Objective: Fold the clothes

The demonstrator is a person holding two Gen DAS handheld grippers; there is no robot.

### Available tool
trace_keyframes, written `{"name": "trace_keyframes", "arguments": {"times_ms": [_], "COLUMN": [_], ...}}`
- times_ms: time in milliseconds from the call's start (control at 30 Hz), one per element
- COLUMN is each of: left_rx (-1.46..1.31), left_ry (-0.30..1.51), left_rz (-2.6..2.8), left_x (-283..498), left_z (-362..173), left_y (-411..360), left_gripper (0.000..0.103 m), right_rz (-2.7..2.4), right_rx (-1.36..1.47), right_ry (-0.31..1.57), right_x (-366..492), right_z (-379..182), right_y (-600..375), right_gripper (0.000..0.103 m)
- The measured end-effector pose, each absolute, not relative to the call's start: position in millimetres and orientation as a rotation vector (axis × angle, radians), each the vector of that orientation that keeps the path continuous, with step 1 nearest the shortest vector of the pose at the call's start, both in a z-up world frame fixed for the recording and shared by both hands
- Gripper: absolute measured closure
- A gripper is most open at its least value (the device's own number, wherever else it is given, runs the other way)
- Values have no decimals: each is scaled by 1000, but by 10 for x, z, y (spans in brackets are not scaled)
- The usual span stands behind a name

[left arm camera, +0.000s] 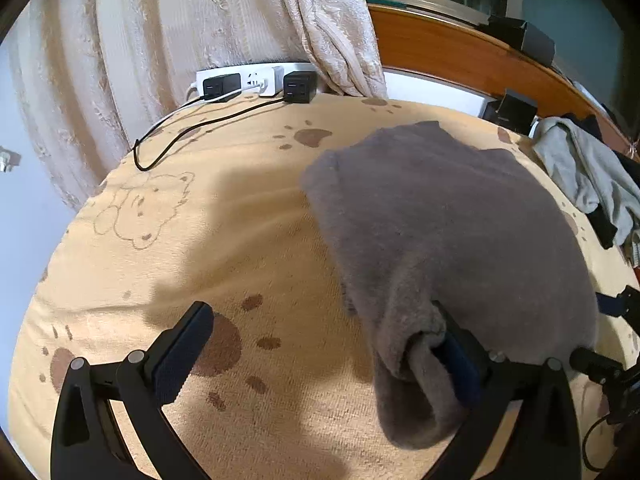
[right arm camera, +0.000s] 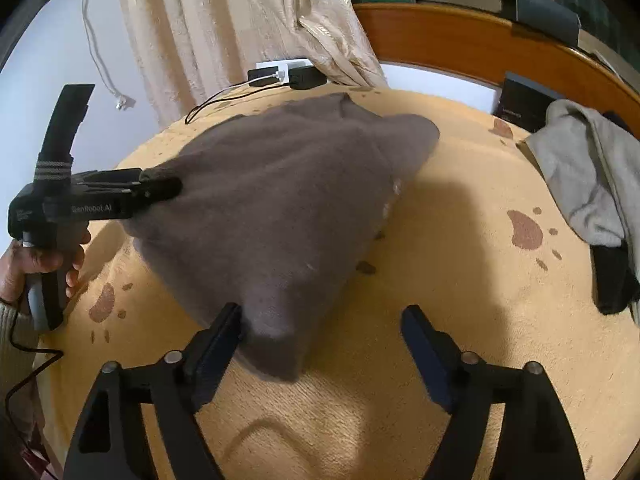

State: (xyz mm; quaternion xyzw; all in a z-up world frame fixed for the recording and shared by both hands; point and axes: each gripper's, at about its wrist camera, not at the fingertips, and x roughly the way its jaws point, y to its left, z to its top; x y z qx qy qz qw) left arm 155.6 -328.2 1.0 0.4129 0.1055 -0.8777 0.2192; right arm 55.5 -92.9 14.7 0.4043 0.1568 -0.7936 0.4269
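Observation:
A grey-brown fleece garment (left arm camera: 440,208) lies bunched on the tan paw-print bed cover (left arm camera: 224,248). My left gripper (left arm camera: 320,316) stands wide open. Its left finger rests over bare cover, and a fold of the fleece drapes over its right finger (left arm camera: 460,356). In the right wrist view the garment (right arm camera: 280,200) spreads from the middle toward the far left. My right gripper (right arm camera: 320,320) is open, with a near corner of the fleece against its left finger (right arm camera: 224,332); the right finger is over bare cover. The left gripper (right arm camera: 164,188), held by a hand, touches the garment's left edge.
A white power strip with black chargers (left arm camera: 256,82) and a black cable (left arm camera: 172,140) sit at the bed's far edge under a cream curtain (left arm camera: 180,20). A wooden headboard (right arm camera: 460,40) runs behind. A pile of light grey and dark clothes (right arm camera: 588,184) lies at the right.

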Motion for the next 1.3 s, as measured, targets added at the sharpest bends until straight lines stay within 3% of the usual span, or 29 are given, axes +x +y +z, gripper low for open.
{"name": "trace_keyframes", "arguments": {"times_ms": [200,367,533,667,833,1100,1300], "left_rx": [1130,1100,1173,1208,1230,1104,1061], "left_ry": [292,210,92,295,339,841,714], "left_rz": [-2415,-2450,-2396,-2426,-2435,-2454,-2465], "left_x": [1655,1764,1702,1734,1736,1879,1649], "left_z": [82,220,56,-52,-65,110,328], "left_y": [-3225,-3018,-2963,-3163,-3186,-3599,-3628], "left_gripper": [0,0,0,0,0,0,0], "right_rz": [-2003,-2062,-2056,-2000,-1947,-1852,-1861], "right_rx": [941,825,895,962,1020,1132,1204], "right_ry": [435,429,468,428,358,9,-237], "right_x": [640,624,451,431,326,-34,-494], "right_z": [256,522,392,202,154,228,263], "right_y": [-949,-959,-1135,-1122,-1083,-839,-726], "right_gripper": [20,20,20,18,16,16,16]}}
